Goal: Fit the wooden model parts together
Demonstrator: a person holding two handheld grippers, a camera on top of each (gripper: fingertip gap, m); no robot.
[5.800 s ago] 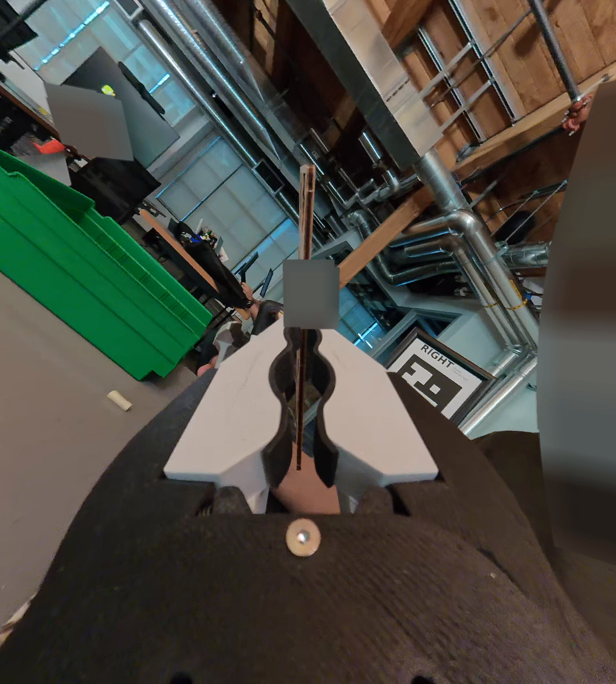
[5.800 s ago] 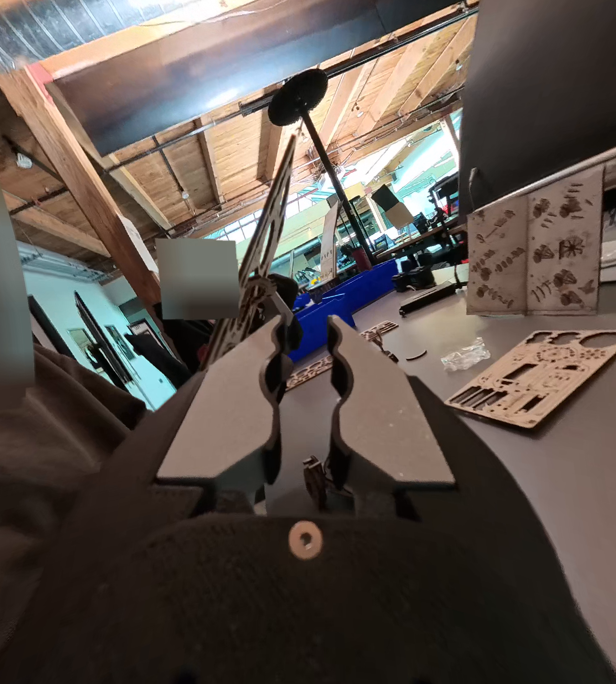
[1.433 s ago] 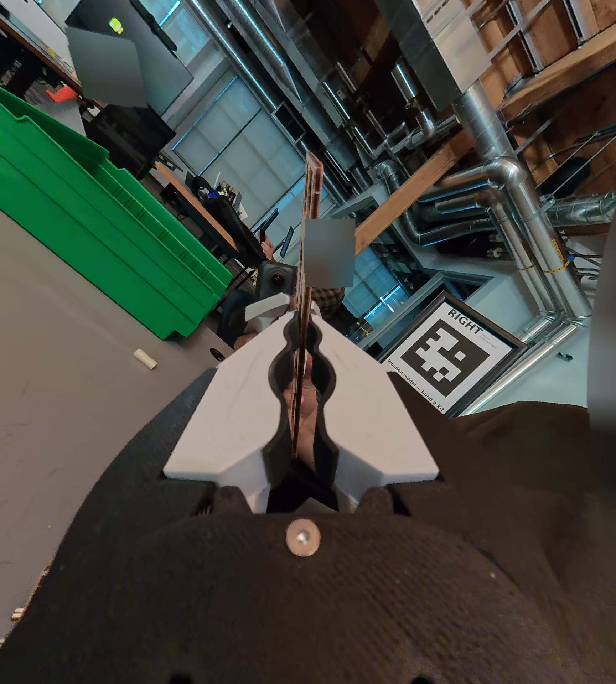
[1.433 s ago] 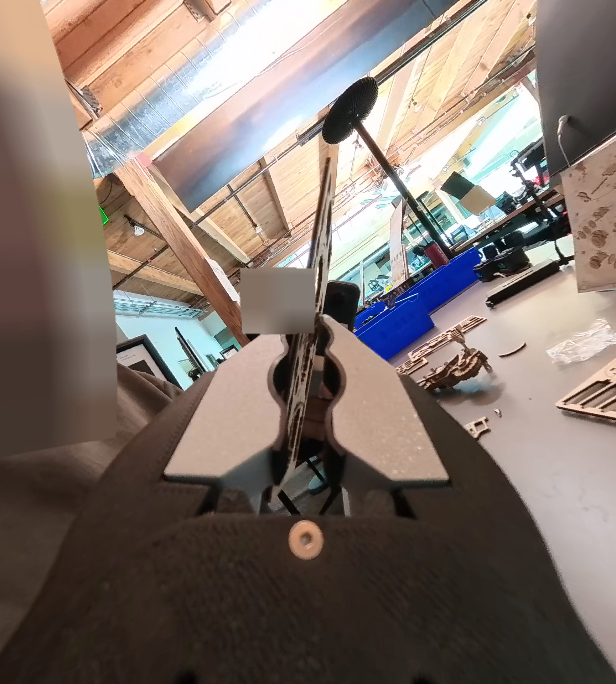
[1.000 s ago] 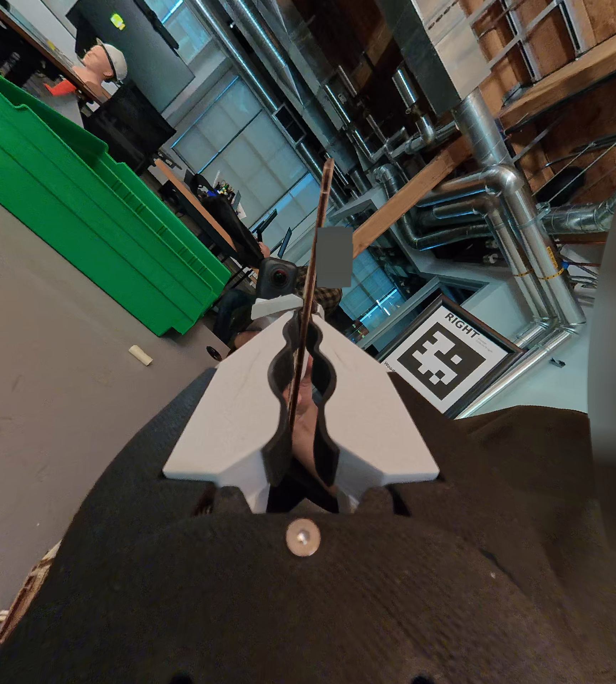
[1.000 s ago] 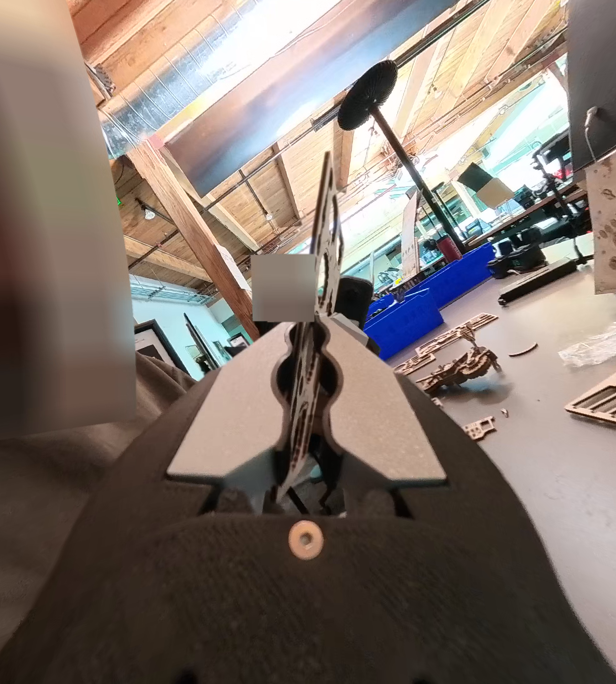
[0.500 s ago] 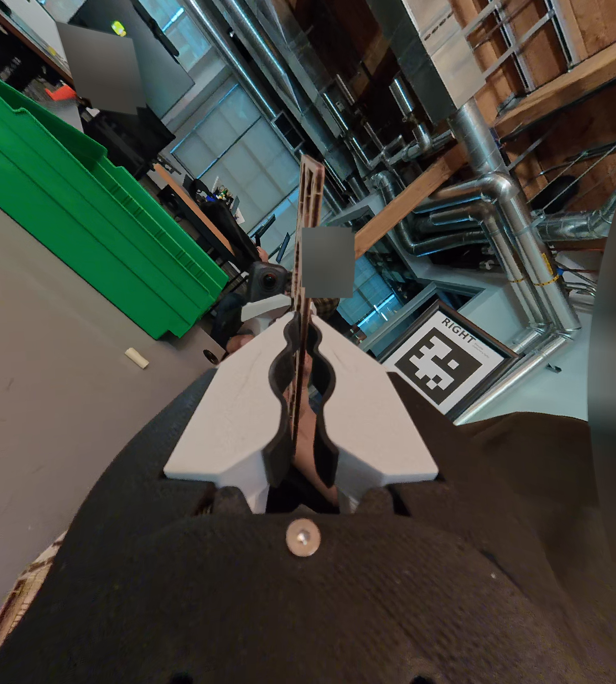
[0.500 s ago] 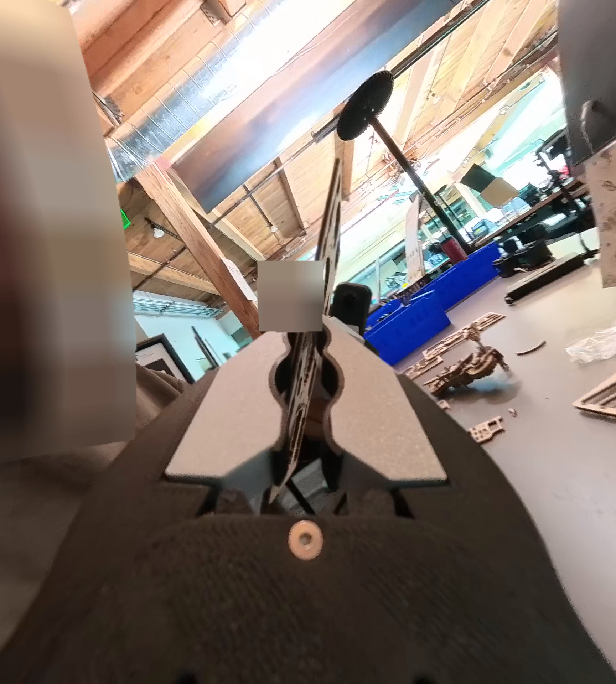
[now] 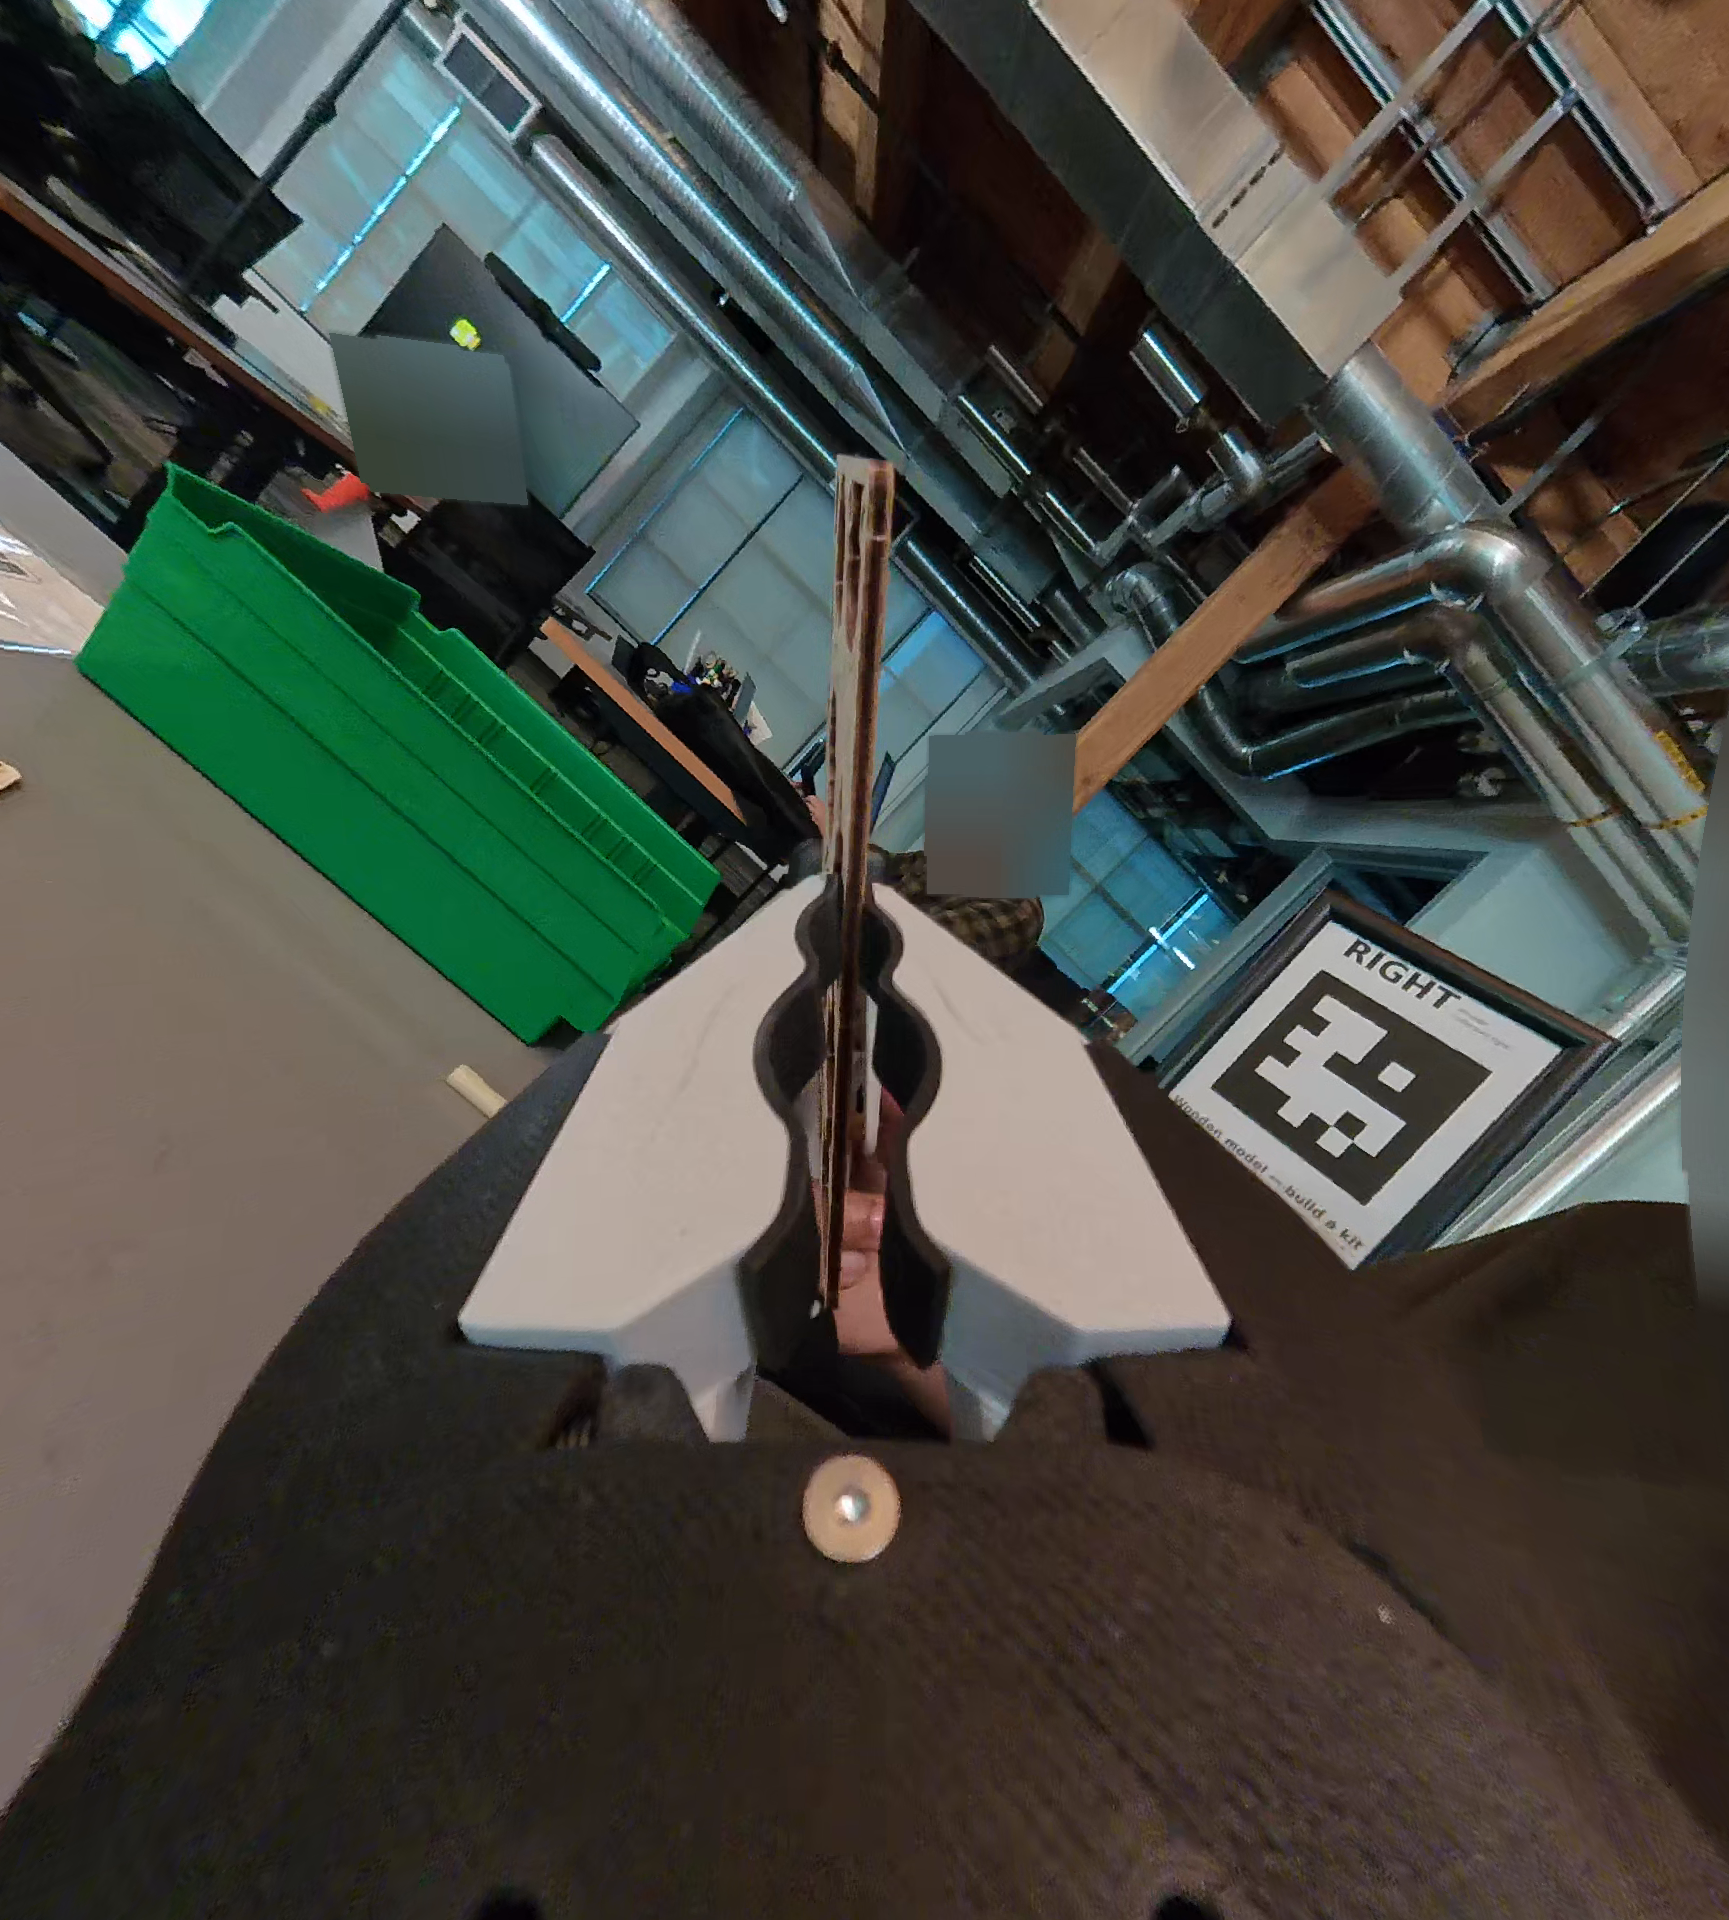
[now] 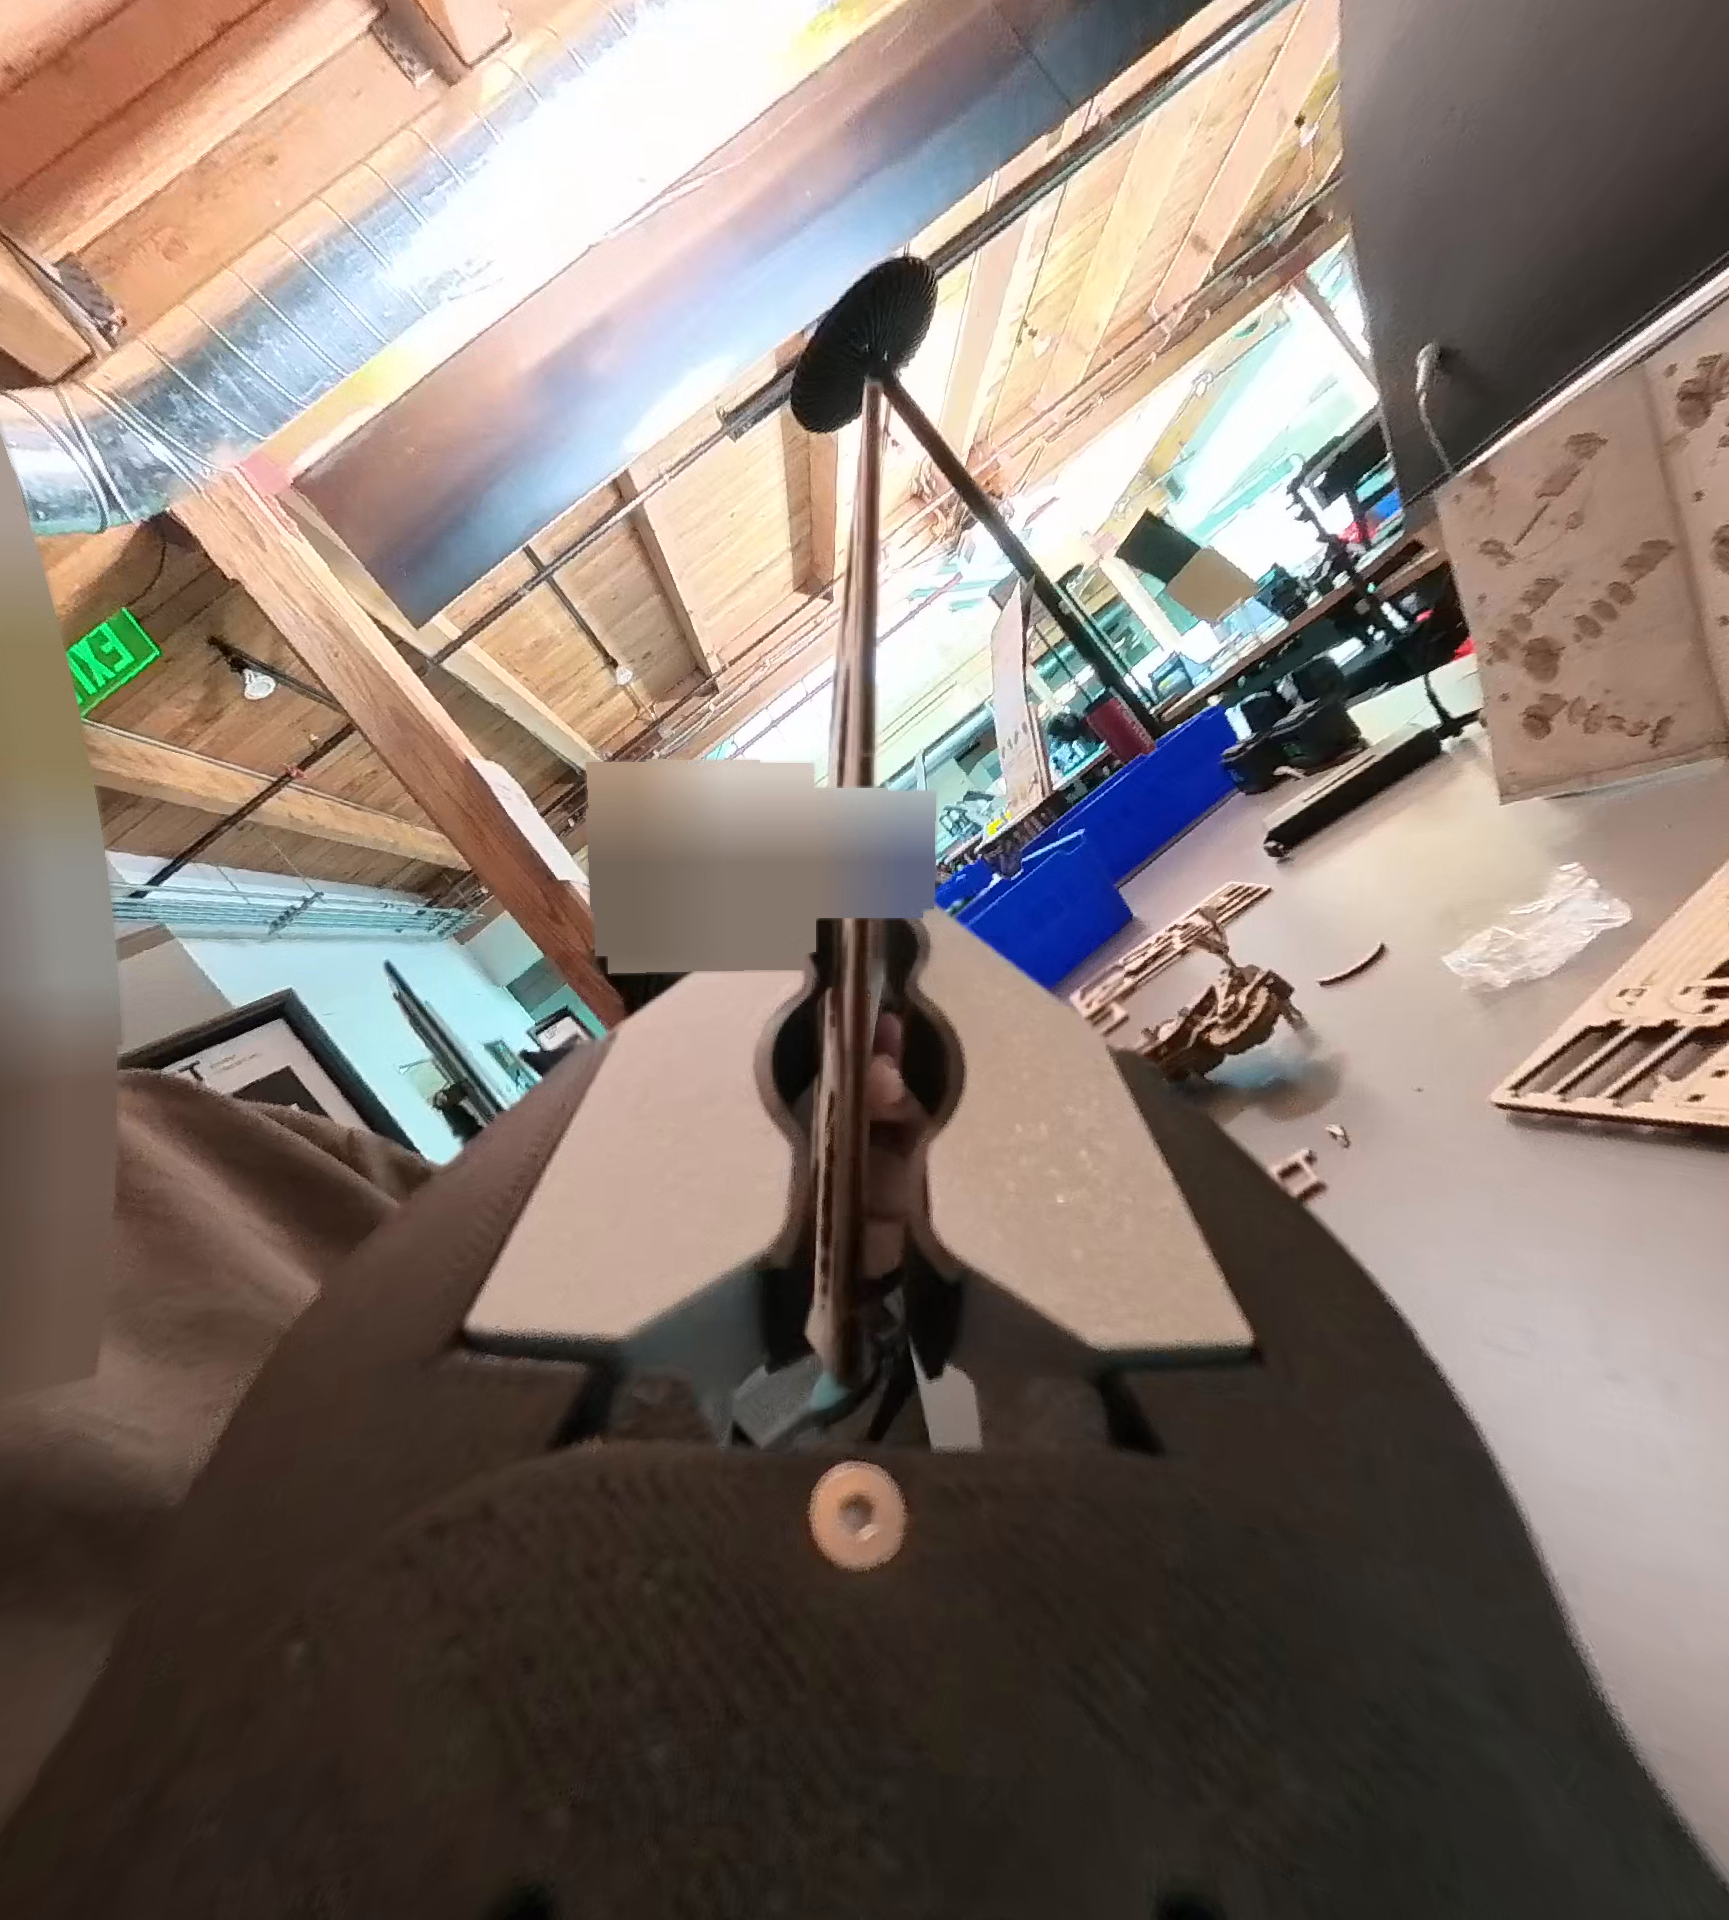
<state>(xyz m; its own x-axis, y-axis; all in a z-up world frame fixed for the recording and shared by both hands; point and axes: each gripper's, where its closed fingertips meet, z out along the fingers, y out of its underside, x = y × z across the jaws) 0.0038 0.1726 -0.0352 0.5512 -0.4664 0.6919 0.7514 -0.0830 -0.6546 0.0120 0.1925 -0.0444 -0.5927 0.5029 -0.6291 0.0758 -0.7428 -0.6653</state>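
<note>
A thin wooden model sheet stands upright and edge-on between the white fingers of my left gripper, which is shut on it. In the right wrist view my right gripper is shut on a thin wooden sheet, also edge-on and pointing up toward the ceiling. Both grippers are raised above the grey table. A hand shows behind each sheet, between the fingers. I cannot tell whether both grippers hold the same sheet.
A green bin, a small white piece and a framed marker sign lie ahead of the left gripper. Right of the right gripper are a part-built wooden model, a punched wooden sheet, a plastic wrapper and blue bins. Less than 4 cm separates the two grippers' tips.
Both grippers have turned with the sheet in them. The sheet's cut-out face showed in the right wrist view before and is now edge-on. The left view now shows more of the table.
</note>
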